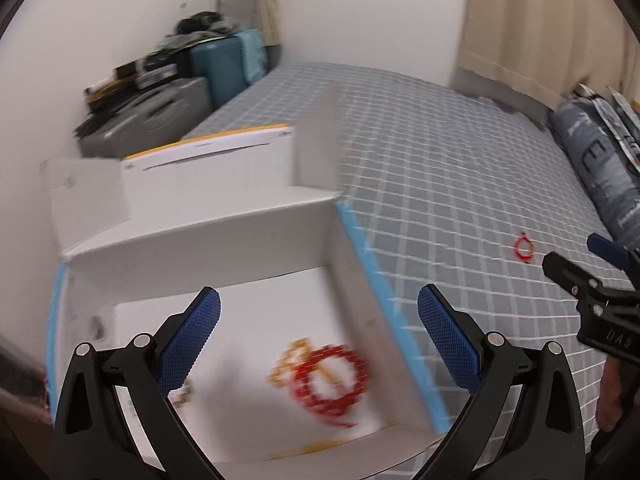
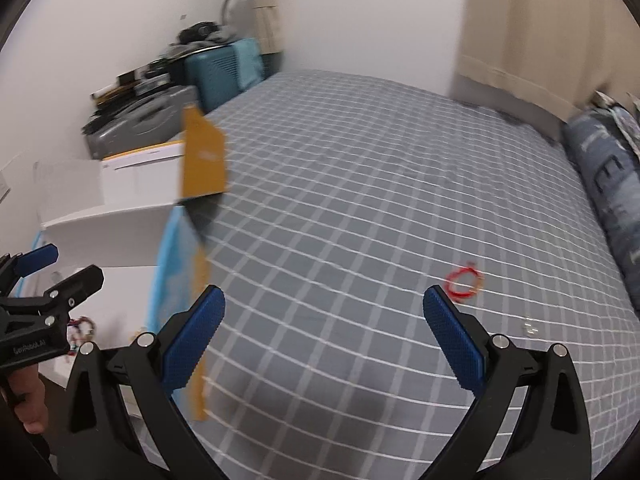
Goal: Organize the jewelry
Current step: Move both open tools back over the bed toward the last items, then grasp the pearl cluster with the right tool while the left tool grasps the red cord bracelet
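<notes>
An open white cardboard box (image 1: 224,240) with blue edges stands on the bed. Inside it lie a red bead bracelet (image 1: 332,384) and a yellow bead piece (image 1: 290,360). My left gripper (image 1: 319,320) is open and empty, just above the box. Another red bracelet (image 1: 523,247) lies on the grey checked bedsheet (image 1: 460,168); it also shows in the right wrist view (image 2: 464,278), just beyond my right gripper (image 2: 324,320), which is open and empty. A small clear ring-like piece (image 2: 529,327) lies near it. The right gripper also shows in the left wrist view (image 1: 576,264).
The box (image 2: 112,216) and its yellow flap (image 2: 204,160) stand left of the right gripper. Suitcases (image 1: 160,116) and clutter are piled at the bed's far left corner. A blue folded blanket (image 1: 600,168) lies along the right edge. Walls and a curtain (image 1: 540,28) stand behind.
</notes>
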Tool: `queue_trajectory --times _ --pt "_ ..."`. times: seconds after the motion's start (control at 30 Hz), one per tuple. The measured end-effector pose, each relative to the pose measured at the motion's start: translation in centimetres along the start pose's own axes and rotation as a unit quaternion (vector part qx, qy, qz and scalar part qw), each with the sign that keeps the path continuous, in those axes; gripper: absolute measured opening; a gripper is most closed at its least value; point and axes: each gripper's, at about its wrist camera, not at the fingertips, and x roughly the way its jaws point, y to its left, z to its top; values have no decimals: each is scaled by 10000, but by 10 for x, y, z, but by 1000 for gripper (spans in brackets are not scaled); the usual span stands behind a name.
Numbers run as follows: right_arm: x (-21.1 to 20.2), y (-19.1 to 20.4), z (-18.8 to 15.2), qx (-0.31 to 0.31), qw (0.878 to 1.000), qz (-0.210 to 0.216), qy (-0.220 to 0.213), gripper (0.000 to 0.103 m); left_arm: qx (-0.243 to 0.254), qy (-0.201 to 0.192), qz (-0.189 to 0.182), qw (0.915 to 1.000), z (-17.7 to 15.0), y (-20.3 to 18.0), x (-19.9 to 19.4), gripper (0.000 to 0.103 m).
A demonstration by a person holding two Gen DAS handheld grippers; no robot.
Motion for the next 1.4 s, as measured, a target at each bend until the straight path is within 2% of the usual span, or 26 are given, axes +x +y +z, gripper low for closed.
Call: queue_trajectory --times 0.33,0.43,0.73,0.87,0.93,1.13,1.23,1.4 --pt "3 -119 -27 587 9951 -800 25 95 607 38 -650 9960 15 -135 34 97" --pt "11 -154 -38 777 9928 -908 85 95 717 108 -775 9943 15 -167 50 97" --pt "47 -230 -70 1160 9861 -1163 260 95 847 626 -1174 9875 14 -253 133 97" --pt "70 -256 -81 1239 9841 -1231 315 95 773 677 -1251 9868 20 -273 167 97" --pt "79 -265 -86 1280 9836 -1228 313 92 754 691 -1257 9868 22 -282 182 97" --pt "107 -286 -100 1277 9832 -1249 374 87 821 839 -1013 9879 20 -298 231 97" --pt "120 -291 -106 1232 9844 -1189 402 87 744 884 -1156 9866 15 -301 248 97" --pt "141 -295 -112 1192 9832 -1252 592 74 901 850 -1013 9871 7 -311 263 96"
